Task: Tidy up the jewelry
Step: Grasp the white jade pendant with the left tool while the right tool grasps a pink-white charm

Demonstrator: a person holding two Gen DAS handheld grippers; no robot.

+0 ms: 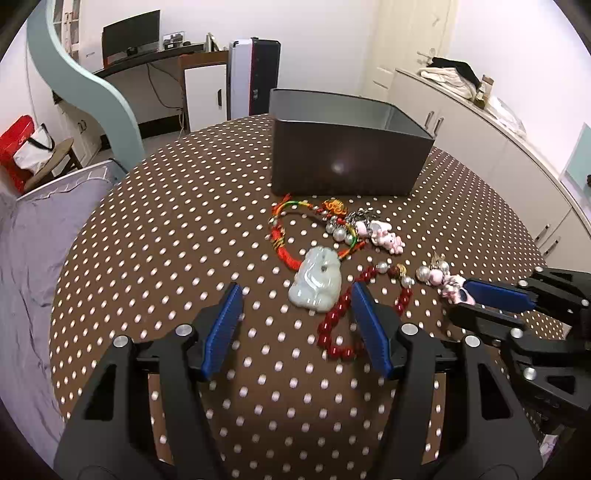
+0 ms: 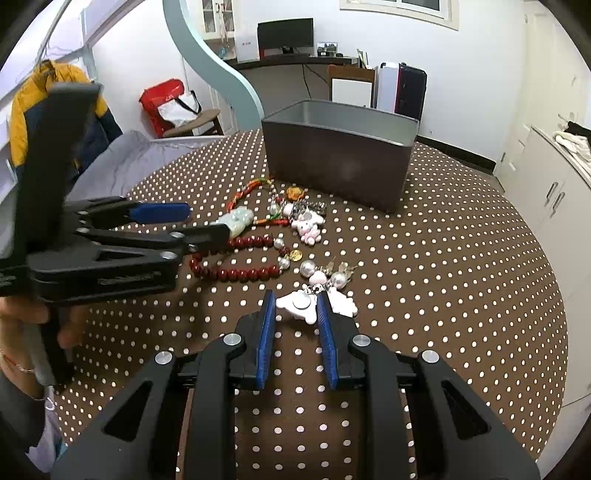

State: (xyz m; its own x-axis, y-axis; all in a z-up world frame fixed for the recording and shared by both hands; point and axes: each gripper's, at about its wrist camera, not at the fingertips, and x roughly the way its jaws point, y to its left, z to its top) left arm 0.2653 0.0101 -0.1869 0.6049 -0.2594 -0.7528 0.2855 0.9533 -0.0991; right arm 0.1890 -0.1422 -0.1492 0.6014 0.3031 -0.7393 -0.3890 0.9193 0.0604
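Jewelry lies on the dotted table in front of a dark box (image 1: 343, 147). A pale jade pendant (image 1: 316, 280) on a red and multicolour cord (image 1: 280, 236) sits just ahead of my open left gripper (image 1: 295, 291). A red bead bracelet (image 1: 340, 317) lies by its right finger. A pink bunny charm with pearls (image 1: 384, 236) lies further back. My right gripper (image 2: 295, 299) has its jaws around a white and pink charm keychain (image 2: 299, 304), touching or nearly so. The box also shows in the right wrist view (image 2: 340, 158), as do the bead bracelet (image 2: 243, 273) and the left gripper (image 2: 192, 221).
The round table has a brown white-dotted cloth (image 1: 166, 240). A bed with grey sheets (image 1: 33, 258) lies to the left. White cabinets (image 1: 498, 155) stand to the right. A desk with a monitor (image 1: 133, 33) stands at the back.
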